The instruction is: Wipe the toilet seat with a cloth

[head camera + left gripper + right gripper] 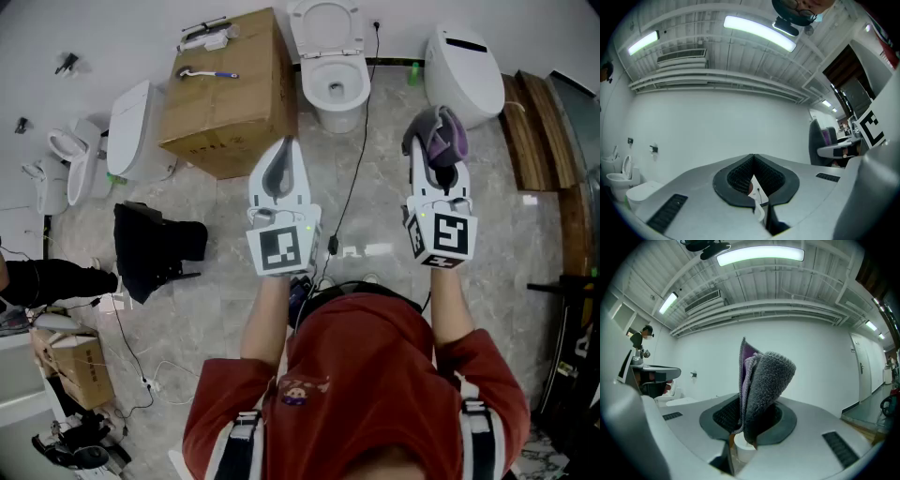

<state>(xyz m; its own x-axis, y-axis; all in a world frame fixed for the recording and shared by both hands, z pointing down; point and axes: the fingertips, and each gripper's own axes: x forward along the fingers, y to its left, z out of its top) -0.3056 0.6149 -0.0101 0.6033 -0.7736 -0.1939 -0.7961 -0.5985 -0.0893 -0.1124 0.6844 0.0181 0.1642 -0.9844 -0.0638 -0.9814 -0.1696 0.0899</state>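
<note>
1. Red shirt [375, 366] of the person is seen nearest the head camera, with both forearms stretched forward from it.
2. Grey cloth with a purple inner face [437, 133] [761, 390] is shown folded and standing up out of the right gripper [441, 157] [750, 420]. The jaws are closed on its lower part, and the free end is bent over to one side.
3. Held roughly level above the marble-patterned floor [375, 216], the cloth is kept well apart from the toilet [339, 117].
4. That toilet is placed against the far wall with its lid raised. In the head view it is seen beyond and between the two grippers.
5. Left gripper [281, 157] [753, 161] is carried beside the right one. Its ribbed pads are brought together at the tips, and nothing is held between them.
6. A marker cube is borne at the rear of each gripper: left [281, 248], right [442, 236].
7. A black cable [356, 159] is run from the wall by the toilet across the floor toward the person.
8. A cardboard box [230, 94] is set just left of the toilet, and a blue-handled brush [208, 73] is laid on top of it.
9. A closed white toilet [464, 61] is placed to the right, and another [136, 127] left of the box.
</note>
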